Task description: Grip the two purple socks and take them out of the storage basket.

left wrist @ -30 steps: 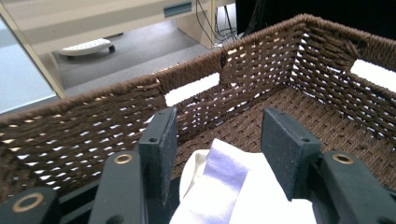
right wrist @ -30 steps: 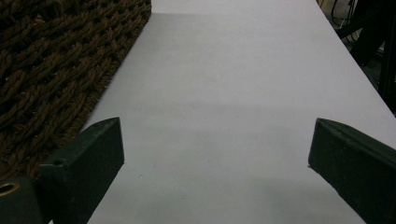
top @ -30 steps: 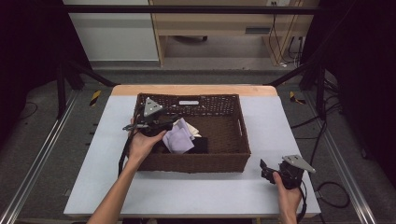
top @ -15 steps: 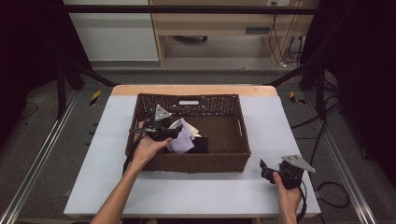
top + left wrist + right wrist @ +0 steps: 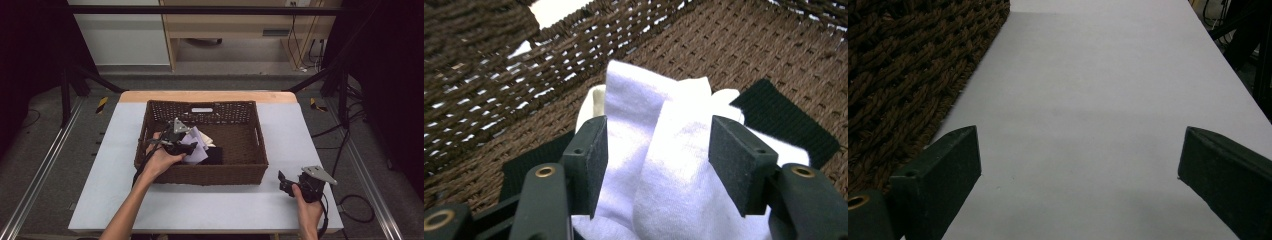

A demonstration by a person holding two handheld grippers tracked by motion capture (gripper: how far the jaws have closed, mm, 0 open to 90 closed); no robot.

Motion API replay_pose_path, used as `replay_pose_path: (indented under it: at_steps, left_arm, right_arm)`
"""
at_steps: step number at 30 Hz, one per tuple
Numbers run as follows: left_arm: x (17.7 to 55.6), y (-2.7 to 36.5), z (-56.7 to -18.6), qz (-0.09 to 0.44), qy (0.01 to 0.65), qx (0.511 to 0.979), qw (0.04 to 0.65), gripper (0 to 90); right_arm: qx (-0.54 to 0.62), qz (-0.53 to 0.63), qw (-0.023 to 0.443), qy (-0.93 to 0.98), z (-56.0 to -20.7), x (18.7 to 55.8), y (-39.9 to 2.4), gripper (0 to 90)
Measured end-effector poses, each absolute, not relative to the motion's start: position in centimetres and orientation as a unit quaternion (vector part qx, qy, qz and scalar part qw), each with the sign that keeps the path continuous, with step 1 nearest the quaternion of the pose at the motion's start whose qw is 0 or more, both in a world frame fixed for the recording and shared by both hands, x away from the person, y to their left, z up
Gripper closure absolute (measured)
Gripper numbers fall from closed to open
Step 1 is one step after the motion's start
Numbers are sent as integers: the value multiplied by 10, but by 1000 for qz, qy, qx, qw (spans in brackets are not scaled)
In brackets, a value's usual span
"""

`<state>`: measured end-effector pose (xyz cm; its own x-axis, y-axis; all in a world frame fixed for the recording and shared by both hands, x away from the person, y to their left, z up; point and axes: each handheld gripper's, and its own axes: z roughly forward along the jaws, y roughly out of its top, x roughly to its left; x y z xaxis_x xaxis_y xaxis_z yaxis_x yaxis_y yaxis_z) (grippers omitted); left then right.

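Observation:
A brown wicker basket (image 5: 200, 175) stands mid-table. Inside it, at its left, my left gripper (image 5: 189, 146) reaches down to a white cloth (image 5: 198, 149). In the left gripper view the jaws (image 5: 656, 150) have just been opening; the white cloth (image 5: 659, 170) lies between the pads without being pinched, on the basket floor (image 5: 724, 55). A black cloth (image 5: 784, 115) and a cream cloth (image 5: 594, 100) lie under it. My right gripper (image 5: 283, 181) rests open over the white table (image 5: 225, 205) by the basket's front right corner; nothing sits between its jaws (image 5: 1078, 155).
The basket's woven wall (image 5: 898, 75) runs along the left of the right gripper view, with bare table (image 5: 1098, 75) ahead. A black cloth (image 5: 214, 156) lies on the basket floor beside the white one. Dark frame bars and cables surround the table.
My left hand has sunk lower into the basket with the white cloth, drifting slightly right, and its jaws have spread apart. The right hand has stayed where it was.

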<state>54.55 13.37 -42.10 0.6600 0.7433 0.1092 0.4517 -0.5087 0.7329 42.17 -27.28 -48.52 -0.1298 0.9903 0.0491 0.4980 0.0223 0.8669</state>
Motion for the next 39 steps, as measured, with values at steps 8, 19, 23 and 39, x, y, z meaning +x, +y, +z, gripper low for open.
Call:
replay_pose_path:
  at_steps: [8,19,23,39]
  left_arm:
    - [548,131,-428,198,348,855,330,378]
    - [549,130,-430,160,339,869,322,728]
    - [549,131,-430,153,334,872,323,824]
    - [543,147,-410,195,355,812,421,848]
  right_arm:
    - [580,392,314,642,-485,422,-273,41]
    - [581,391,313,642,-485,422,-273,42]
    - [581,392,313,641,-485,422,-273,42]
    - [582,392,313,640,-485,422,-274,43]
